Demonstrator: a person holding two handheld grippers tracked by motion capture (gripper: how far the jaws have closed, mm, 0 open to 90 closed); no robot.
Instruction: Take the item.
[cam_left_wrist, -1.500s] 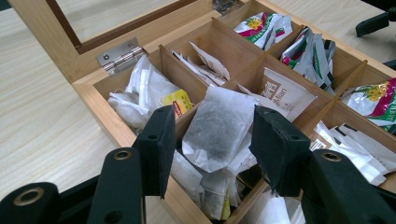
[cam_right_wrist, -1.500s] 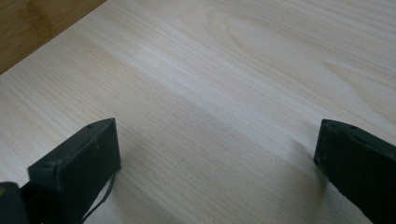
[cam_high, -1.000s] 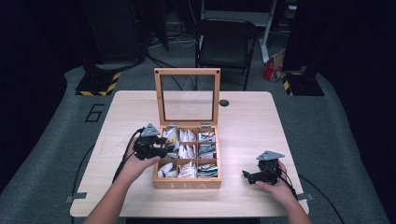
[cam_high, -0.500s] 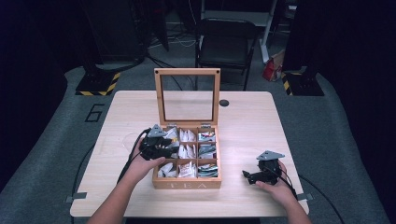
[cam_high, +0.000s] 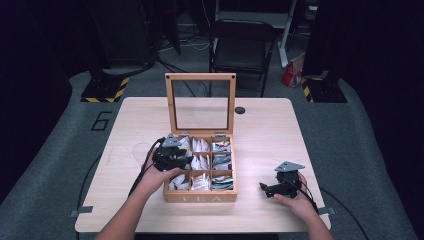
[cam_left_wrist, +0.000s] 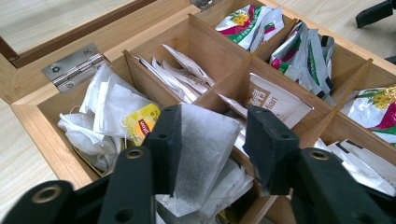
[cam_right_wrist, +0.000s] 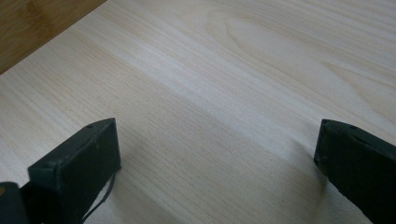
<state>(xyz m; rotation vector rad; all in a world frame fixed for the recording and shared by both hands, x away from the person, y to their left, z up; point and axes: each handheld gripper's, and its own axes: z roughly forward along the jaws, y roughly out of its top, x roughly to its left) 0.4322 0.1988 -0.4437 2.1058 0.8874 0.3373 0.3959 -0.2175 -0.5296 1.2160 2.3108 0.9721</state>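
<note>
A wooden tea box (cam_high: 200, 197) stands open on the table, its glass lid (cam_high: 202, 77) upright. Its compartments hold several tea bags and sachets. My left gripper (cam_high: 187, 161) reaches into the left column of the box. In the left gripper view a white paper tea bag (cam_left_wrist: 205, 149) stands between the jaws of my left gripper (cam_left_wrist: 212, 123). The jaws have just been closing; the left pad meets the bag's edge and a thin gap shows at the right pad. My right gripper (cam_high: 263, 188) rests on the table right of the box, and its jaws (cam_right_wrist: 217, 140) are wide open over bare wood.
A yellow-tagged tea bag (cam_left_wrist: 142, 123) lies in the compartment to the left of the jaws. Green and red sachets (cam_left_wrist: 247, 21) fill the far compartments. A black chair (cam_high: 242, 42) stands beyond the table's far edge. A small dark disc (cam_high: 240, 110) sits near the lid.
My left gripper has moved right from the box's left wall into its left compartments, and its jaws have narrowed around a white tea bag. The right gripper has stayed put.
</note>
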